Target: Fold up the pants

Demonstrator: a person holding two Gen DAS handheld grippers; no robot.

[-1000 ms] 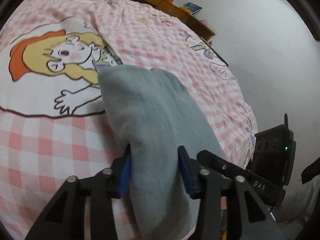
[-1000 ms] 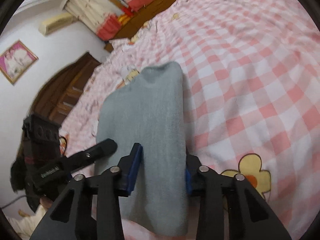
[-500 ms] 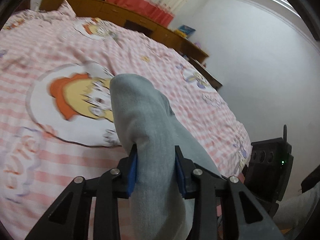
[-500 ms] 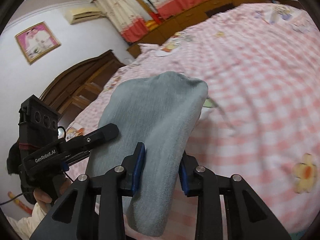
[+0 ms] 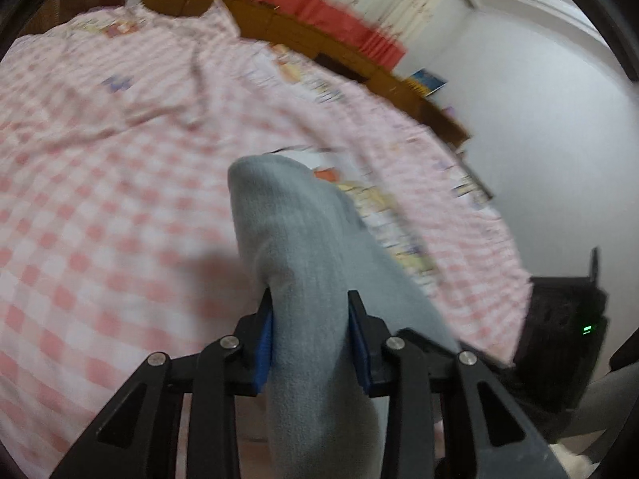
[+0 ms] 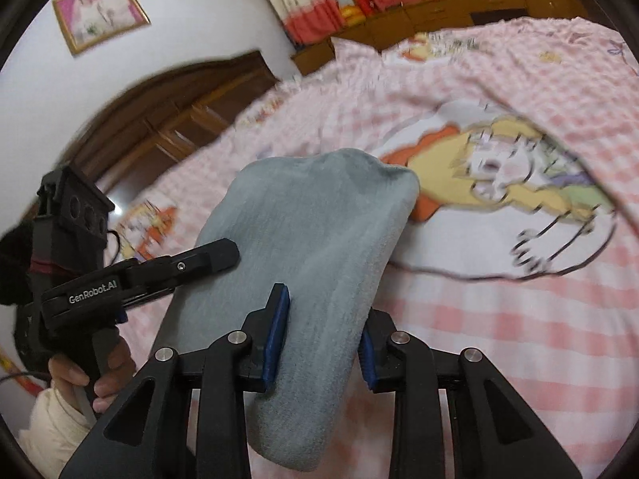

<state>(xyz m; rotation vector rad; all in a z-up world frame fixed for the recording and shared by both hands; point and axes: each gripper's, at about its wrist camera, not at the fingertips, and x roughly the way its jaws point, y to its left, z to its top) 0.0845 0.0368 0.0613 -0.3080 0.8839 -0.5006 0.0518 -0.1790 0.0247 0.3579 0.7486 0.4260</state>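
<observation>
1. Pants (image 5: 303, 247), grey and soft, are pinched at one edge by both grippers and held up above the bed (image 5: 100, 199), hanging slack; whether any part touches the bedspread is hidden.
2. Left gripper (image 5: 310, 343) has its blue pads closed on the cloth.
3. Right gripper (image 6: 322, 341) likewise has its pads clamped on a bunched part of the fabric, close beside the left.
4. Step in hand, as I judge it: carrying the held edge over for a fold.
5. Next move likely calls for lowering both grippers together, level, so the edge lands square on the bed before either lets go.
</observation>
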